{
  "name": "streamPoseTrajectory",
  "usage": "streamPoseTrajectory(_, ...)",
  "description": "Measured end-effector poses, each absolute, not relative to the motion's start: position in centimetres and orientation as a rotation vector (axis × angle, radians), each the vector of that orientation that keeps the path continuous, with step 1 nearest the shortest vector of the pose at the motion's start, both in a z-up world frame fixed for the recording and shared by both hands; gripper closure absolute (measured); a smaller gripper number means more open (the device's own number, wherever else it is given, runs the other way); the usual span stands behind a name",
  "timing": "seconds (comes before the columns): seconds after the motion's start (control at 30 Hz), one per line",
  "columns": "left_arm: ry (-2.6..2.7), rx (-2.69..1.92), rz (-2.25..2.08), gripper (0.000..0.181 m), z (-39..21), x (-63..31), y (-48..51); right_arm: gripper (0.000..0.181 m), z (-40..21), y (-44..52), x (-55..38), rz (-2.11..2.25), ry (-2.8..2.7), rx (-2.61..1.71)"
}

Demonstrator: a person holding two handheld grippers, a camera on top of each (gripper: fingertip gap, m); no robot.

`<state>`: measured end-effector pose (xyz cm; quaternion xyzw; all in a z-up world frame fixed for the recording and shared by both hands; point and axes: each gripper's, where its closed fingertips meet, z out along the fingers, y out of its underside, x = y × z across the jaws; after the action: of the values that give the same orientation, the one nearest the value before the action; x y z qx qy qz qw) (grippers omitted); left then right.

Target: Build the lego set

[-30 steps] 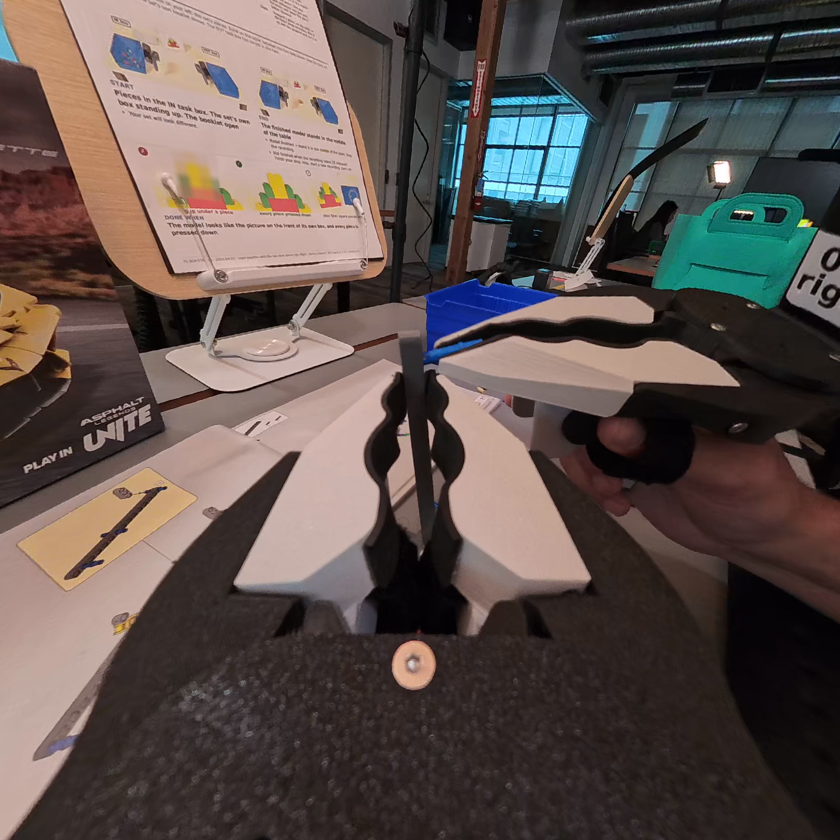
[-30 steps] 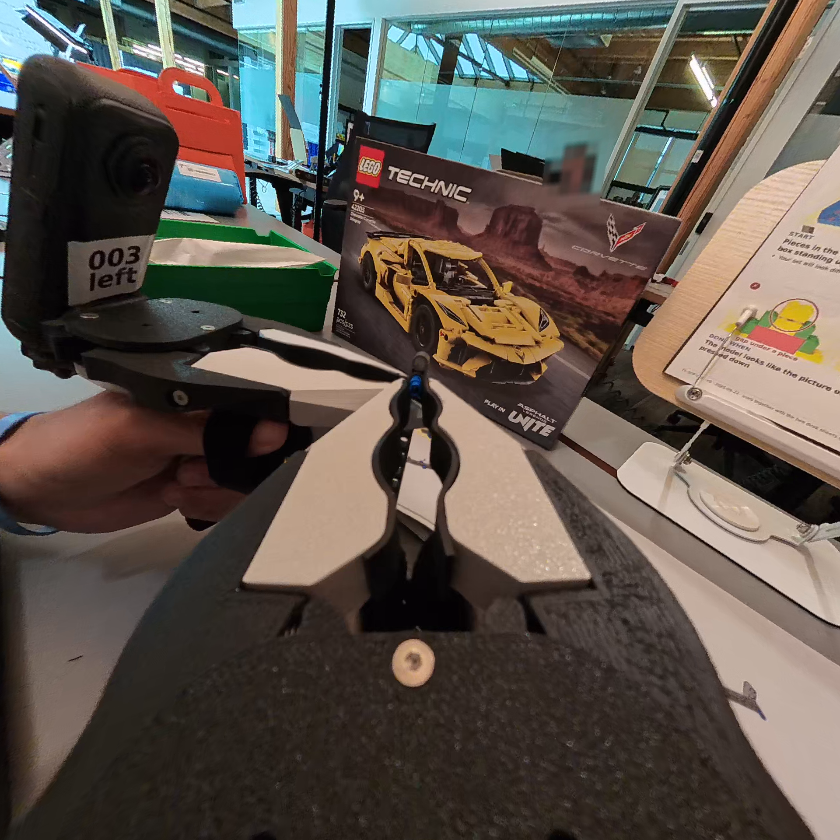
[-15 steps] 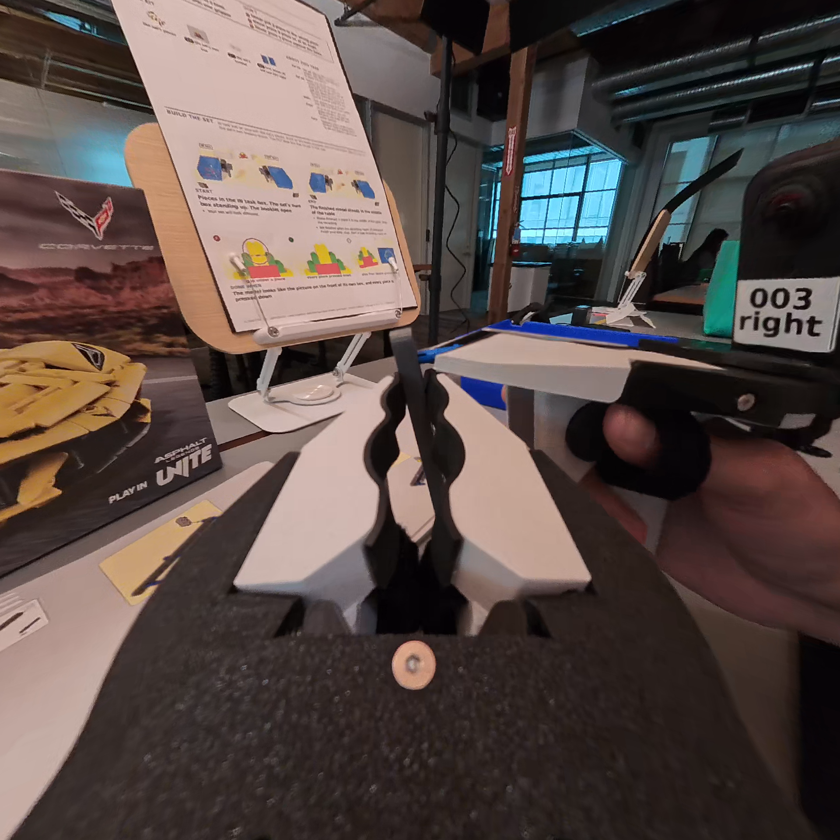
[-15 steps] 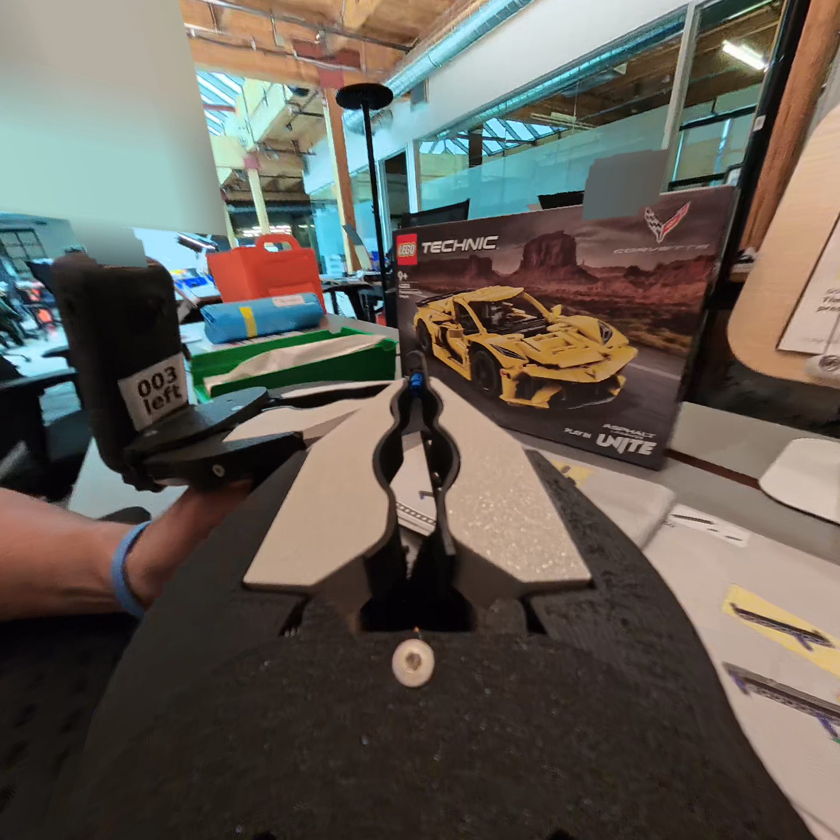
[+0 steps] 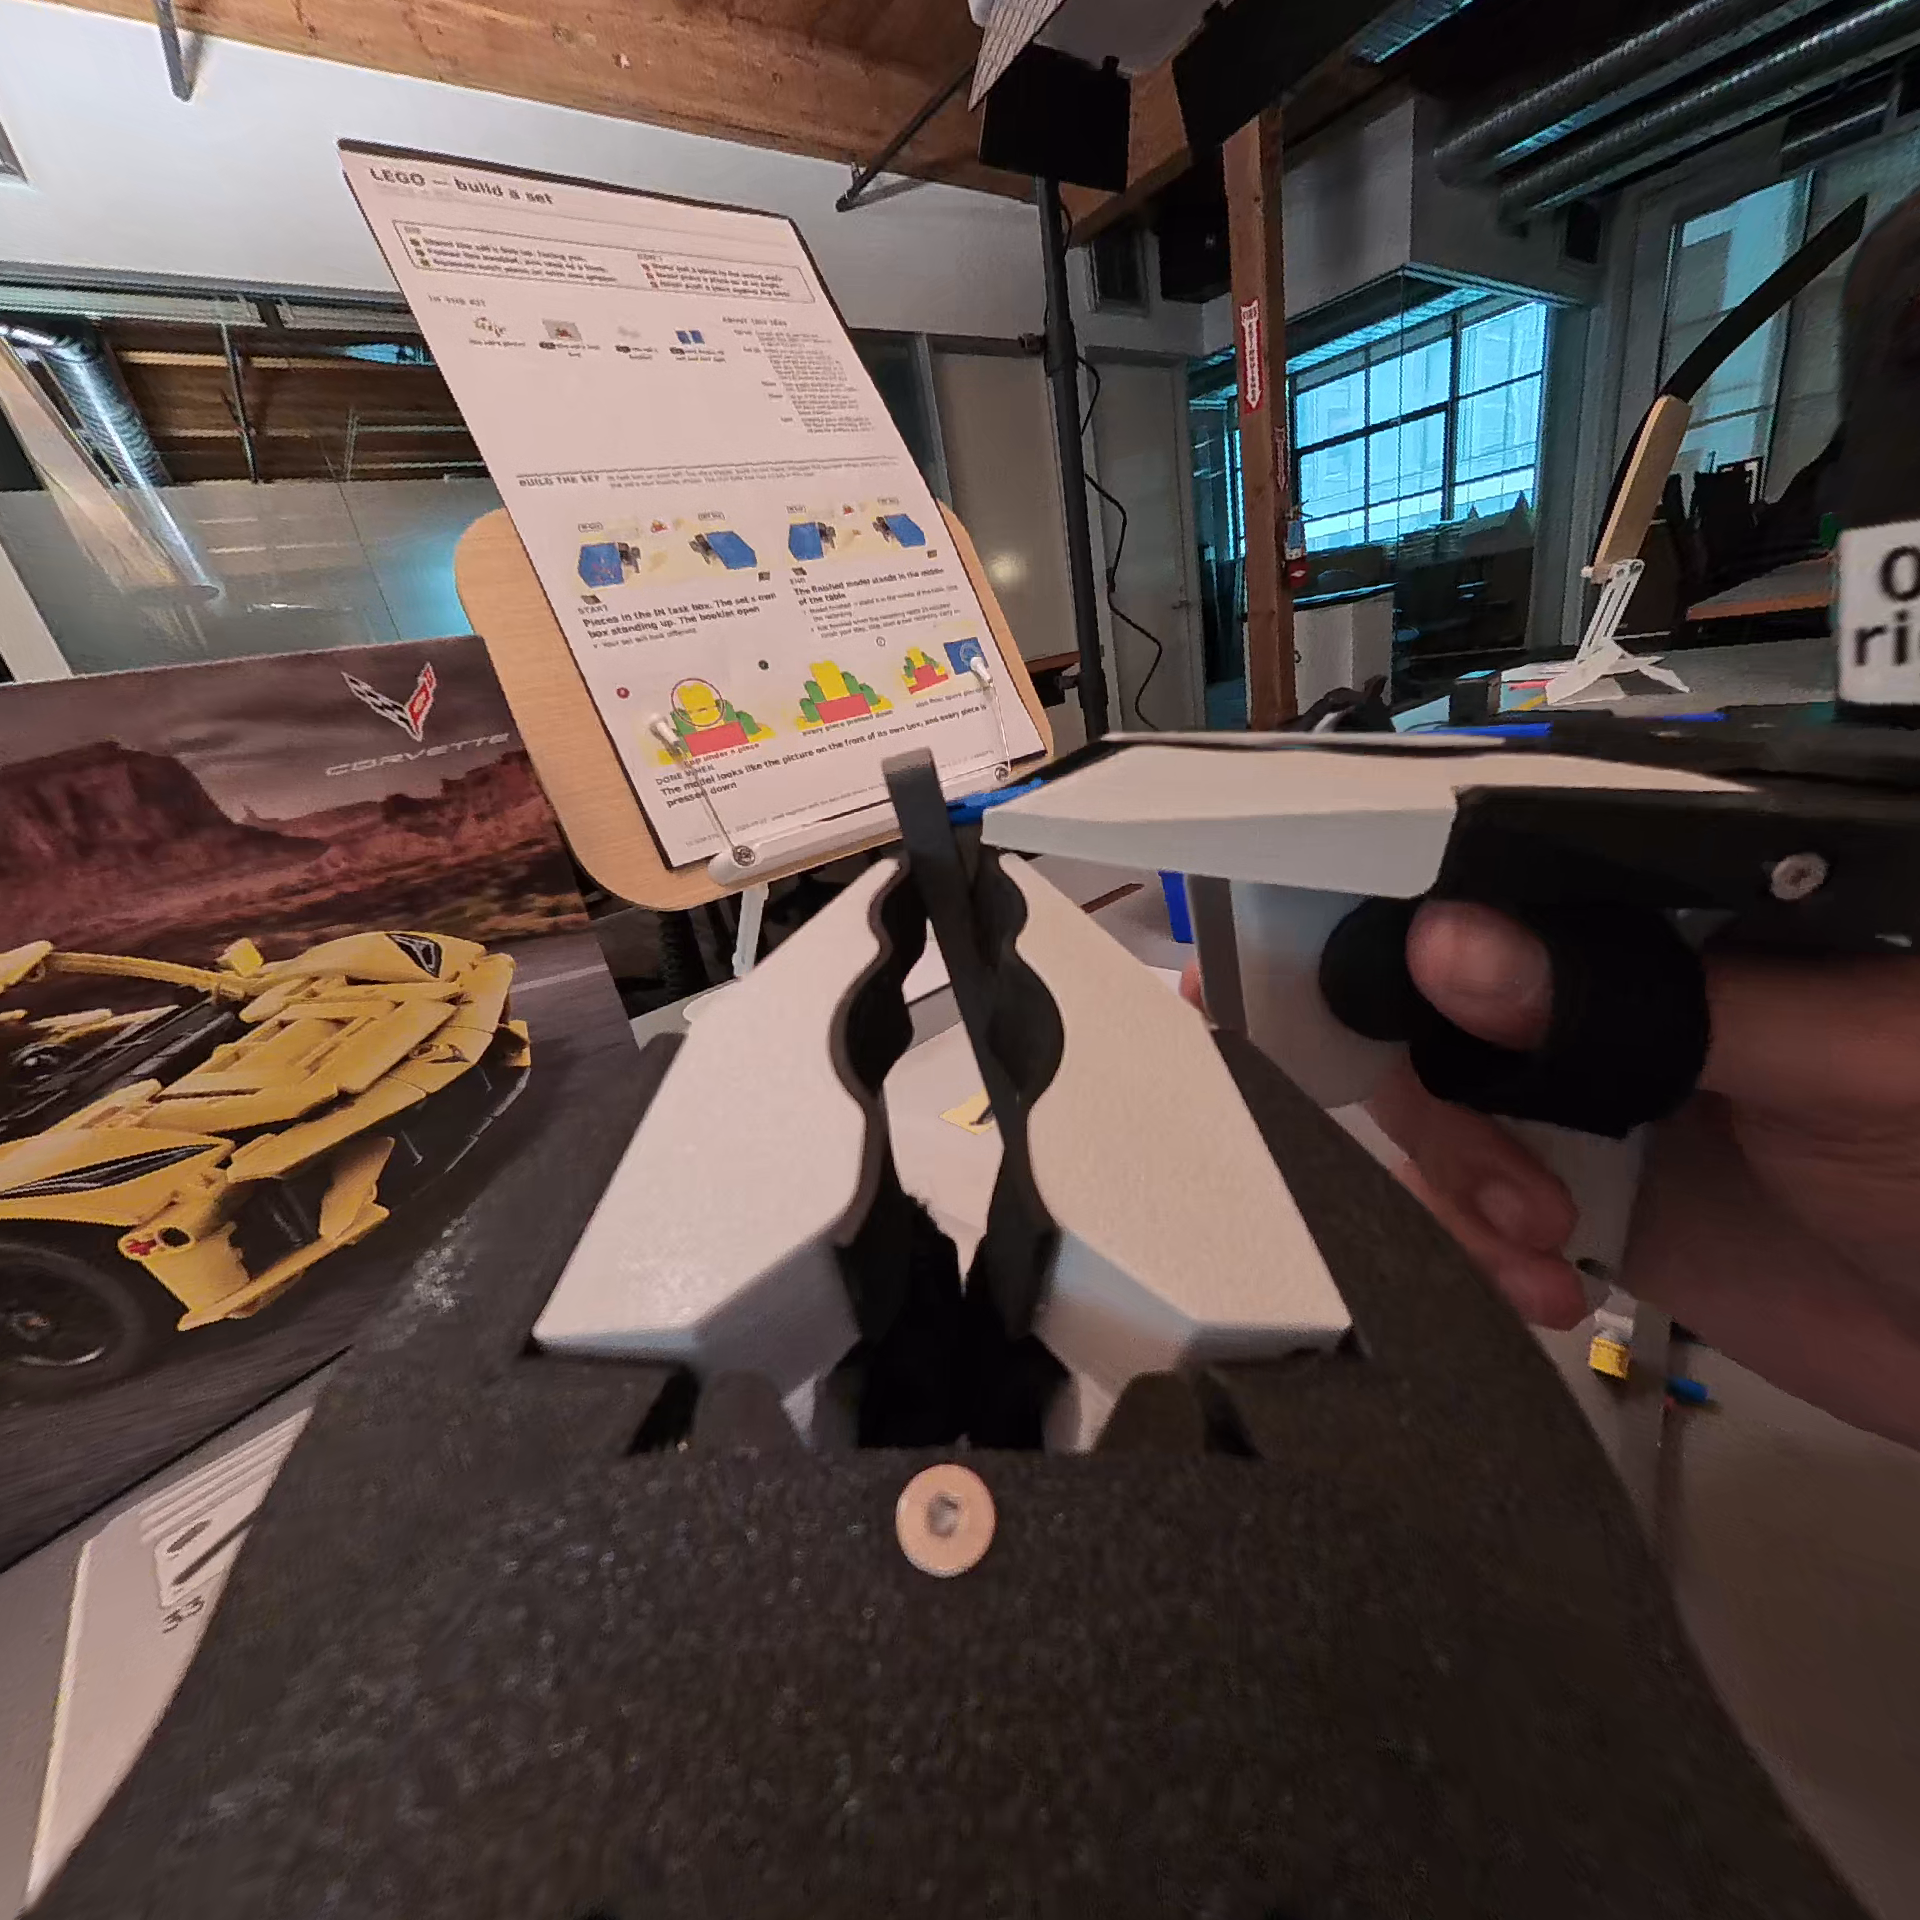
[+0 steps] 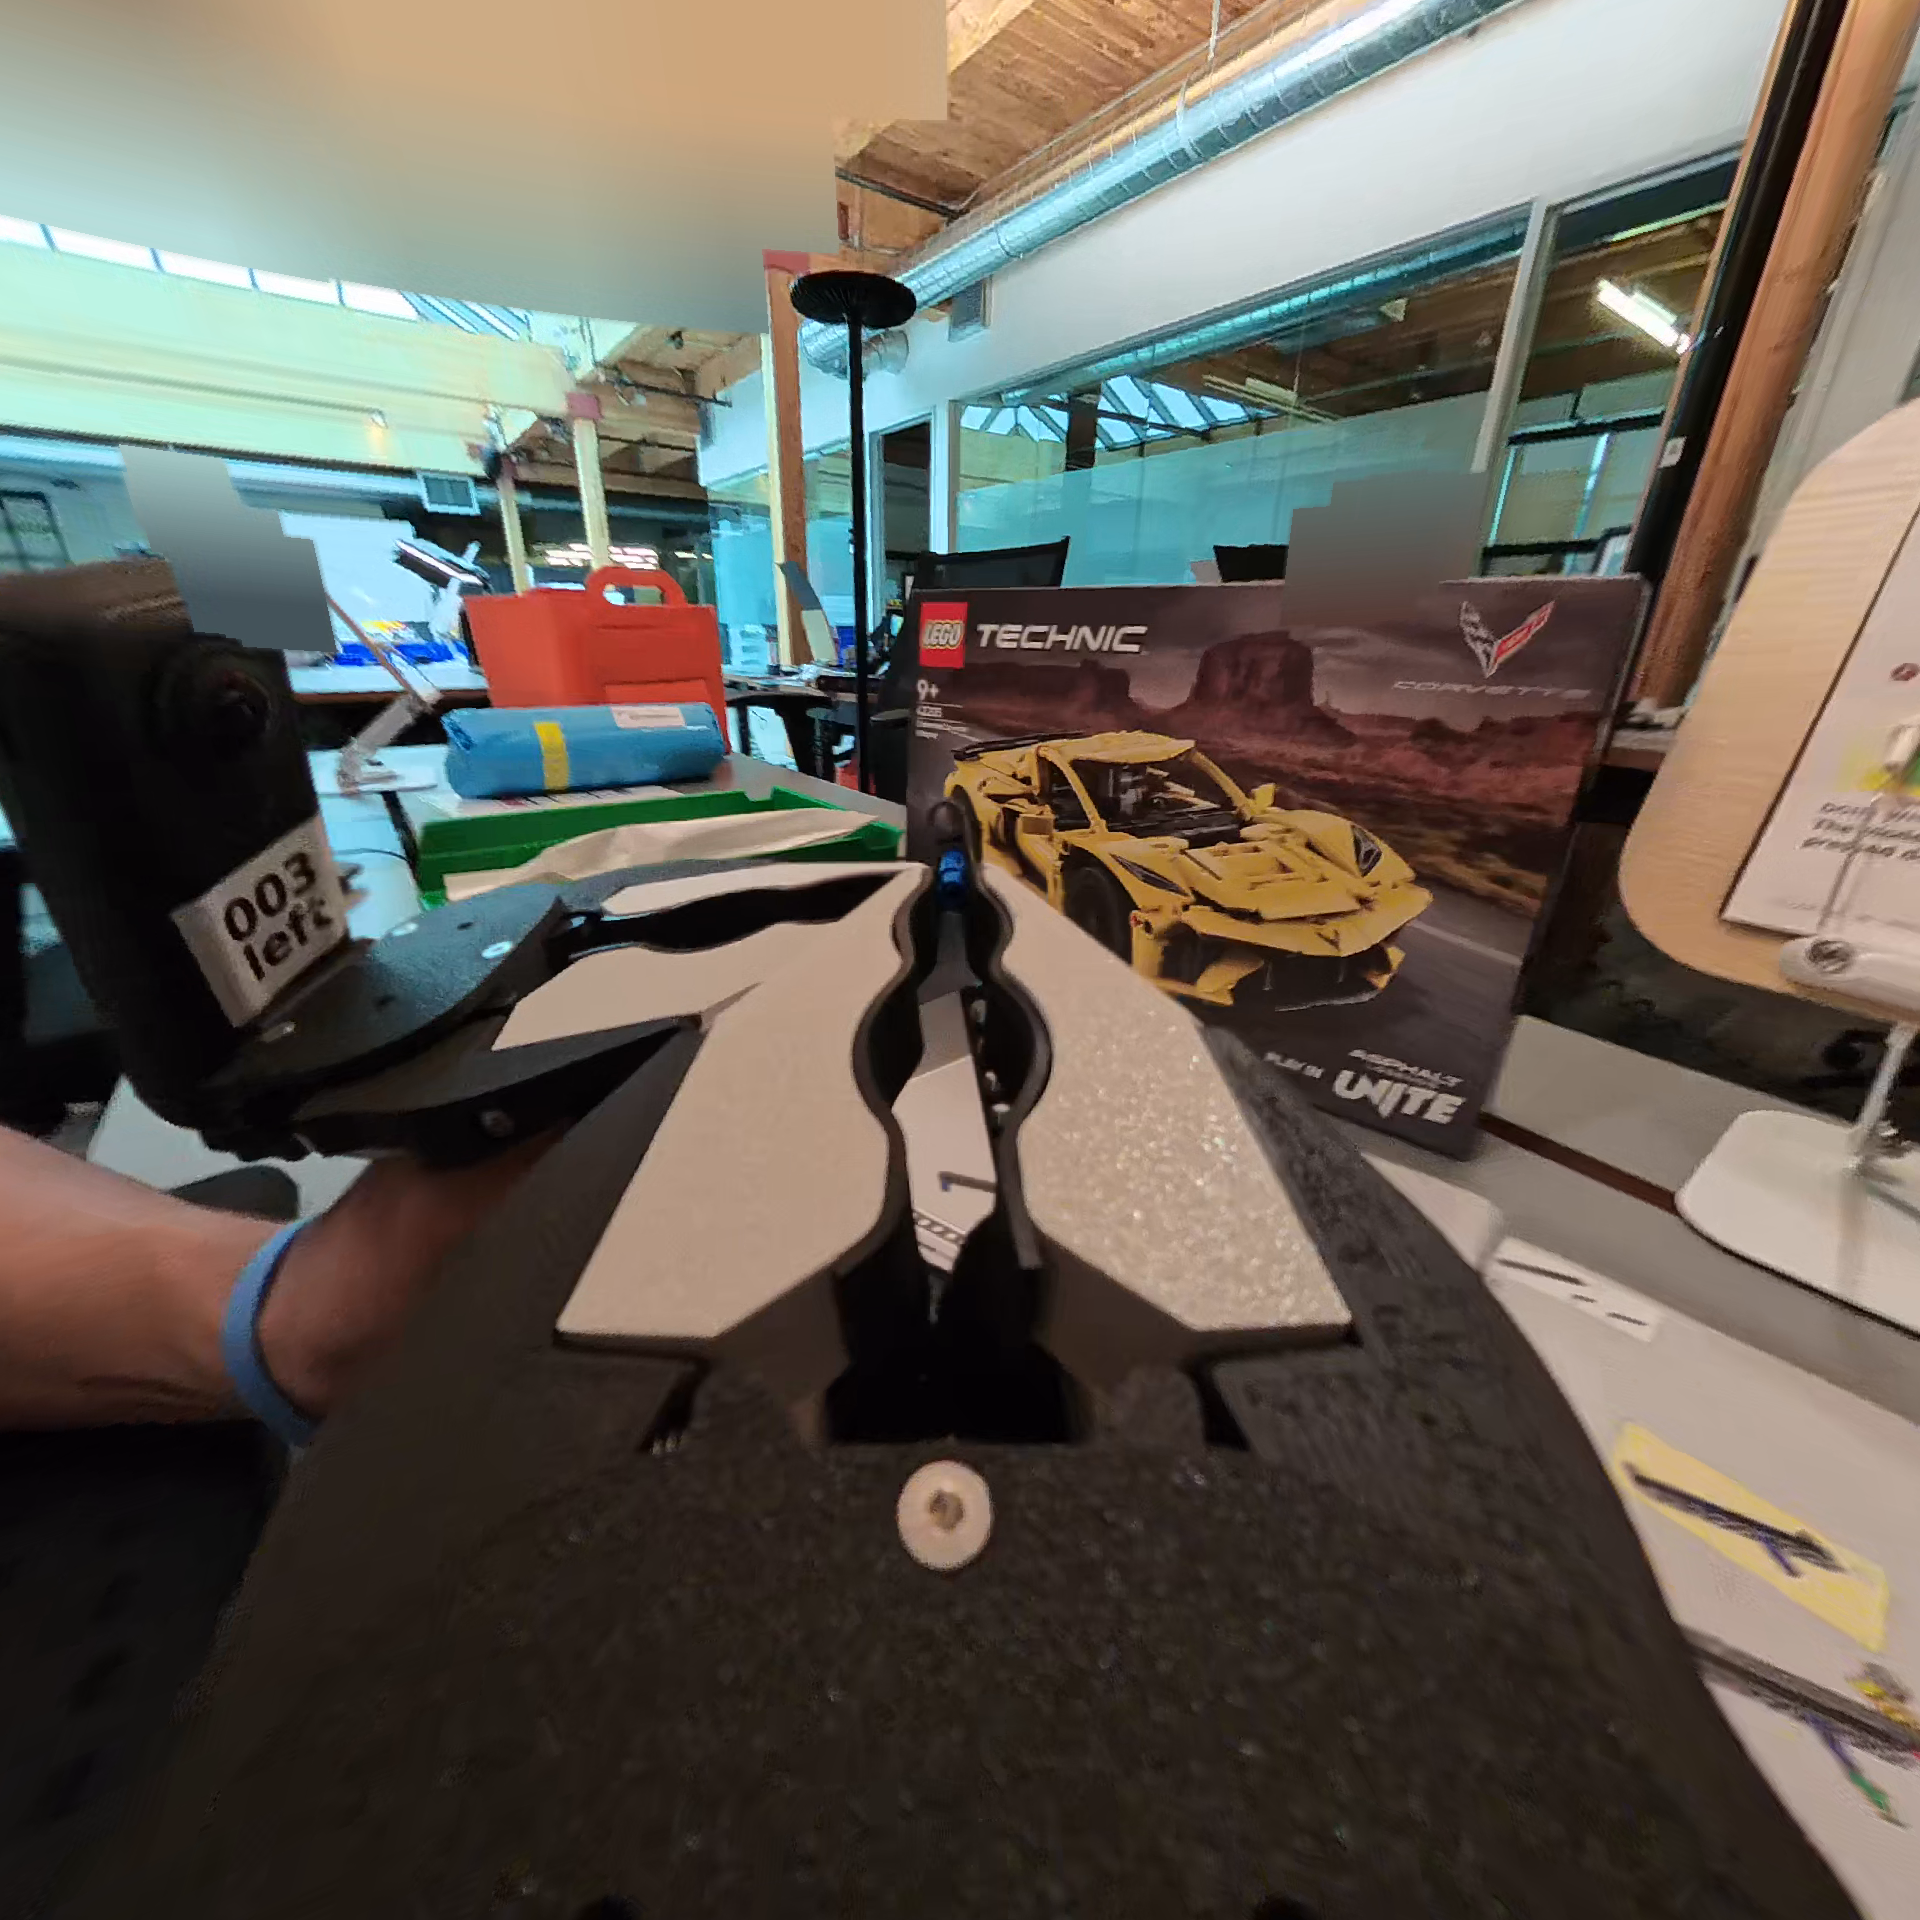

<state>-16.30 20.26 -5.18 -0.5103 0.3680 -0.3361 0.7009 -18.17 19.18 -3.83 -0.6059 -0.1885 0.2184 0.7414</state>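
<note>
My left gripper (image 5: 940, 883) is shut on a long black Technic beam (image 5: 935, 831) that stands upright between its fingers, its top end above the tips. My right gripper (image 5: 997, 821) comes in from the right, its tip against the top of the beam. In the right wrist view my right gripper (image 6: 951, 899) is shut on a small blue pin (image 6: 950, 871). The pin sits against the beam (image 6: 982, 1049), which shows edge-on through the finger gap. The left gripper (image 6: 873, 894) reaches in from the left. Both are held above the table.
The set's box with a yellow car picture (image 5: 260, 987) (image 6: 1247, 831) stands behind. An instruction sheet on a wooden stand (image 5: 727, 571) is at the back. An open booklet (image 6: 1714, 1507) lies on the table at right. A green tray (image 6: 623, 831) is at the far left. Small loose pieces (image 5: 1610, 1351) lie under the right hand. My left and right fingertips are right by each other.
Both grippers have lifted and tilted upward together, so more wall and ceiling show. The pin stays at the beam's top end. Both grippers stay shut.
</note>
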Motion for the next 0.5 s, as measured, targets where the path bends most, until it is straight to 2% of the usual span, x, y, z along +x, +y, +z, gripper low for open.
streamPoseTrajectory(0.13,0.808,-1.148,-0.756,0.173,-5.24,-16.33,20.28,0.178,-3.88,19.27,-18.25,0.559,-0.388,-1.335)
streamPoseTrajectory(0.27,0.868,-1.078,-0.599,0.173,-5.15,-16.42,20.35,0.178,-3.88,19.06,-18.09,0.354,-0.487,-1.325)
streamPoseTrajectory(0.4,0.931,-1.040,-0.517,0.173,-5.44,-16.32,20.43,0.178,-4.27,19.04,-17.87,0.358,-0.507,-1.339)
streamPoseTrajectory(0.5,0.964,-1.028,-0.504,0.173,-5.53,-16.26,20.44,0.178,-4.37,19.04,-17.85,0.530,-0.450,-1.360)
